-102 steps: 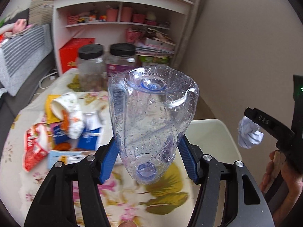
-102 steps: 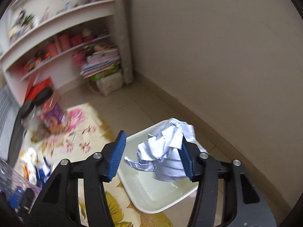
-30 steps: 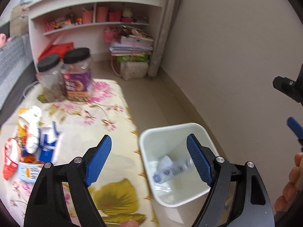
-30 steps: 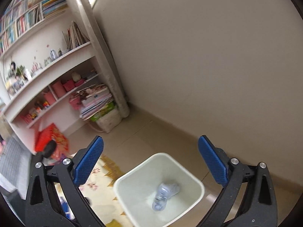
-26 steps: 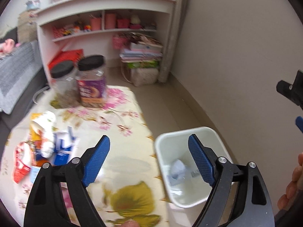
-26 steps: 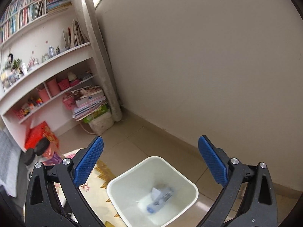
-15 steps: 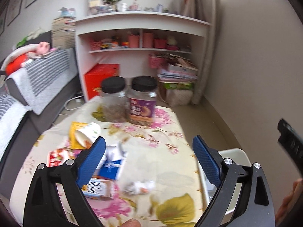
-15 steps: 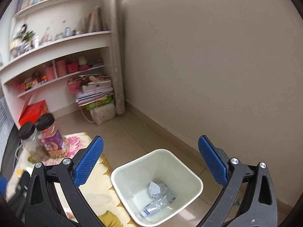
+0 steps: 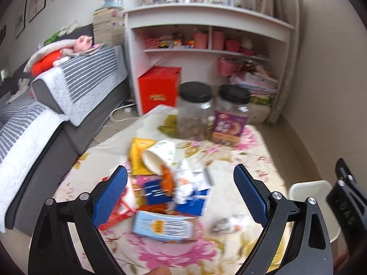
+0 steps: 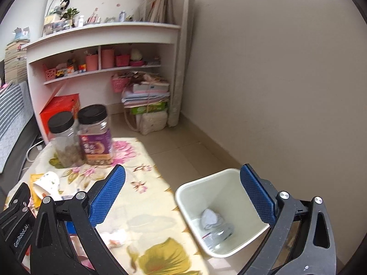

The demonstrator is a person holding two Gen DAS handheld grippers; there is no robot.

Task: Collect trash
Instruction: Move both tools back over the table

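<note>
Left wrist view, from left to right: left hand-held gripper [image 9: 180, 191] spread wide, nothing between the blue pads, aimed down at a trash pile near the left edge of the flowered surface [image 9: 257, 153]. At the left of the pile, a red wrapper [image 9: 119, 213] and a yellow packet [image 9: 138, 158]. On top, a paper cup [image 9: 158, 157] lying on its side, mouth toward the camera. Beside it crumpled white paper [image 9: 190, 183] over blue packets [image 9: 156, 190], and nearer the front edge a pale blue box [image 9: 162, 225]. Further right, alone, a small crumpled wrapper [image 9: 229, 223]. At the far edge, two black-lidded jars [image 9: 230, 114], probably not trash. Off the right edge of the surface, on the floor, the white bin [image 9: 307, 190].

Right wrist view: right hand-held gripper [image 10: 182, 196] also spread and empty, above the bin, with paper and a clear bottle [image 10: 218, 233] already inside.

Likely all very light. Cup thin and easy to crush: best pinched gently across the rim. Foil packets probably slippery and flat: better taken at a raised edge or corner. Crumpled paper soft, easy anywhere.
</note>
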